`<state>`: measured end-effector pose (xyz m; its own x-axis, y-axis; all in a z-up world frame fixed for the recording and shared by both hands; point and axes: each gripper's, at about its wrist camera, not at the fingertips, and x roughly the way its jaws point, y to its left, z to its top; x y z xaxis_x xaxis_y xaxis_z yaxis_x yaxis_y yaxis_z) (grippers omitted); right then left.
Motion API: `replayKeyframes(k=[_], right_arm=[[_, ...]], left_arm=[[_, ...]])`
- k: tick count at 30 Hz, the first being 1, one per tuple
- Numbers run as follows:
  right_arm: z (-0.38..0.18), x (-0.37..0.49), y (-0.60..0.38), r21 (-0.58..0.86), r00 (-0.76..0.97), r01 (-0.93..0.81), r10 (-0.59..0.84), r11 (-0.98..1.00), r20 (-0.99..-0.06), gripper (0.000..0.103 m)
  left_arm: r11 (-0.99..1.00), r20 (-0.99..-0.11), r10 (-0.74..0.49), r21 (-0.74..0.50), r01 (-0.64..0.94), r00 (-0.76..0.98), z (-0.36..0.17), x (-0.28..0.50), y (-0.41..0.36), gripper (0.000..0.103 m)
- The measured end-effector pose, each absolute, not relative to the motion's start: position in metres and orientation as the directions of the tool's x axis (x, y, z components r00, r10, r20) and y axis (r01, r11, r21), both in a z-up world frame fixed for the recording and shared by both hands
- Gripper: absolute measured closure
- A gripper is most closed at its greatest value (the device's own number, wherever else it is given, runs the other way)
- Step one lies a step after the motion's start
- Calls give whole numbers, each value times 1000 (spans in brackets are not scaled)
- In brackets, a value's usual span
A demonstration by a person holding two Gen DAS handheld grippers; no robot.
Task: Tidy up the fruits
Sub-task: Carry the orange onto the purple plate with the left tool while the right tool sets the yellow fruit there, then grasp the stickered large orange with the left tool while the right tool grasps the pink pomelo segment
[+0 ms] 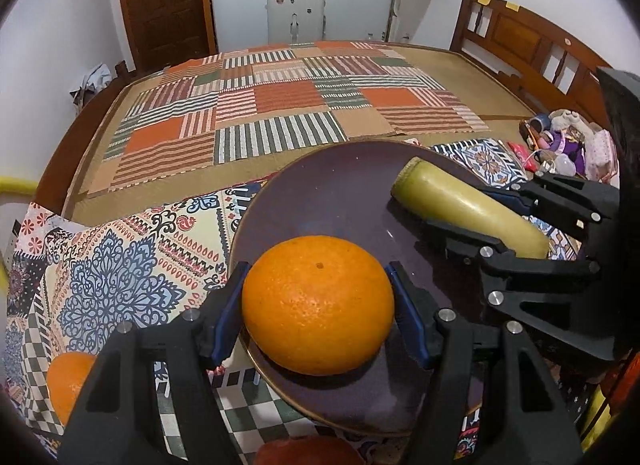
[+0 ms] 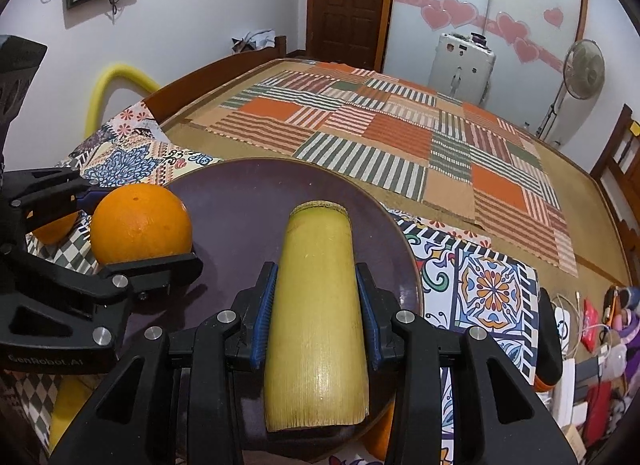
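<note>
A dark purple plate (image 1: 328,193) (image 2: 240,205) lies on a patterned cloth. My left gripper (image 1: 316,285) (image 2: 144,229) is shut on a round orange (image 1: 318,305) (image 2: 140,225), low over the plate's near left rim. Both blue pads touch the orange's sides. My right gripper (image 2: 316,285) (image 1: 460,209) is shut on a yellow-green husk-covered cylinder (image 2: 316,325) (image 1: 468,209), which lies lengthwise over the right half of the plate. A second orange (image 1: 68,385) (image 2: 56,231) rests on the cloth left of the plate. Another orange fruit (image 1: 308,451) peeks out at the plate's near edge.
The patterned cloth (image 1: 120,265) covers the near end of a bed with a striped patchwork mat (image 1: 280,105). A wooden headboard (image 1: 532,41) stands at the right, with a pile of small clutter (image 1: 560,145) below it. A yellow foam tube (image 2: 116,77) curves up at the left.
</note>
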<state>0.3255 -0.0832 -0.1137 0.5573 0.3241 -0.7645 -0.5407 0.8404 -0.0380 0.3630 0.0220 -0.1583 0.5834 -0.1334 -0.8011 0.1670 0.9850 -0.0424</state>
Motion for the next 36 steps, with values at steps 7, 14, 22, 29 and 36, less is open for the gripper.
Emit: replayKeyframes(k=[7, 14, 22, 29, 36], right_arm=[[-106, 319, -85, -45, 586, -536, 332, 843, -739, 65], [-81, 299, -93, -46, 646, -522, 360, 852, -673, 60], [-62, 258, -103, -60, 732, -489, 372, 870, -571, 44], [-79, 238, -110, -9, 735, -460, 375, 888, -564, 39], [-96, 224, -108, -27, 744, -440, 348, 898, -570, 31]], left_arm=[[988, -762, -142, -67, 141, 632, -146, 358, 28, 22], [993, -691, -114, -49, 111, 714, -124, 327, 45, 21], [998, -592, -53, -19, 52, 804, -91, 277, 80, 16], [998, -575, 50, 47, -28, 817, -96, 254, 116, 6], [995, -662, 96, 34, -97, 743, -137, 258, 150, 5]])
